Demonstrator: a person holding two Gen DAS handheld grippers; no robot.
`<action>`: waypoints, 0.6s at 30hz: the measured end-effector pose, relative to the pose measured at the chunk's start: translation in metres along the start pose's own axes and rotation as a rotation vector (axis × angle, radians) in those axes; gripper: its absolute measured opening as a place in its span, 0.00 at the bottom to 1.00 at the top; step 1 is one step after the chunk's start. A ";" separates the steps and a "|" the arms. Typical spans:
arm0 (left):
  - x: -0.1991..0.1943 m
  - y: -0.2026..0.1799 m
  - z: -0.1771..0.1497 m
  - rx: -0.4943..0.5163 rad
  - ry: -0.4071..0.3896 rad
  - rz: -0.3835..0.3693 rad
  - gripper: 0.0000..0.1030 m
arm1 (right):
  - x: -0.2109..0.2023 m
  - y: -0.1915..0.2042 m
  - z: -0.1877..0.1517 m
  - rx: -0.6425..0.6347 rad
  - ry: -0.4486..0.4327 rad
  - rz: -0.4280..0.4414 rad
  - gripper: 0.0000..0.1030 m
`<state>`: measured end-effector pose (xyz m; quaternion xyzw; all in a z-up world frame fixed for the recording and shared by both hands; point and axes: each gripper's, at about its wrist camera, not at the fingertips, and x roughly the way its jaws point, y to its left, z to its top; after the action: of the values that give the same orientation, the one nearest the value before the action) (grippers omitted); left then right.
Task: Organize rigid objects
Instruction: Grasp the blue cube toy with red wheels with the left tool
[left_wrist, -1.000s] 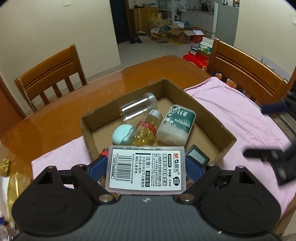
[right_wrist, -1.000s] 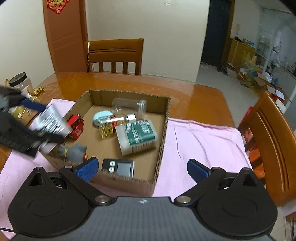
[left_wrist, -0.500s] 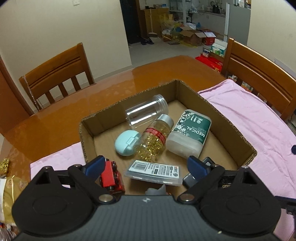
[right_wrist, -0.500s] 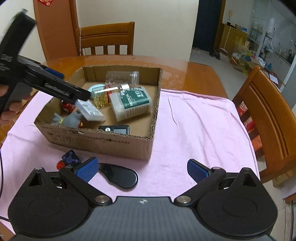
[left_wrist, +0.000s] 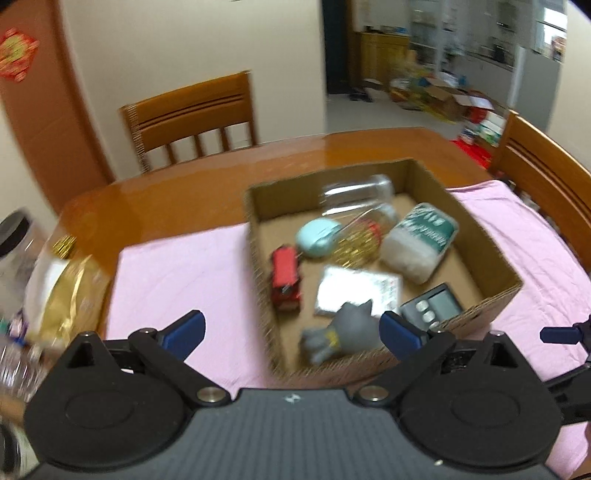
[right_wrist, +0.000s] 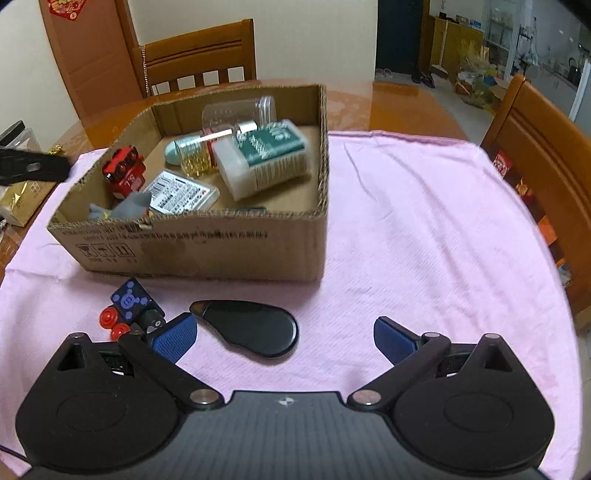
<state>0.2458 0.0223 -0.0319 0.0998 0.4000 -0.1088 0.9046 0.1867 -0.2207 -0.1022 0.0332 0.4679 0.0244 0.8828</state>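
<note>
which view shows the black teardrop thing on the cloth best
The right wrist view. The black teardrop thing lies whole on the pink cloth, just ahead of the open right gripper and in front of the box. The left wrist view does not show it at all.

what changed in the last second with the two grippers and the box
The left gripper let go of the flat labelled case, now lying in the cardboard box; its jaws have just been opening, nothing between them. The right gripper sank toward the black oval object. Box contents otherwise unchanged.
</note>
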 end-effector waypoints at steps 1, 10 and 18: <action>-0.001 0.003 -0.005 -0.015 0.007 0.009 0.97 | 0.005 0.002 -0.002 0.008 -0.004 0.000 1.00; -0.006 0.031 -0.032 -0.077 0.058 0.045 0.97 | 0.038 0.036 0.003 -0.042 -0.041 -0.026 1.00; -0.006 0.024 -0.038 -0.047 0.061 0.009 0.97 | 0.047 0.024 -0.004 -0.060 0.007 -0.078 1.00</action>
<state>0.2219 0.0564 -0.0501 0.0836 0.4291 -0.0923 0.8946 0.2093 -0.1928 -0.1408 -0.0115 0.4708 0.0042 0.8822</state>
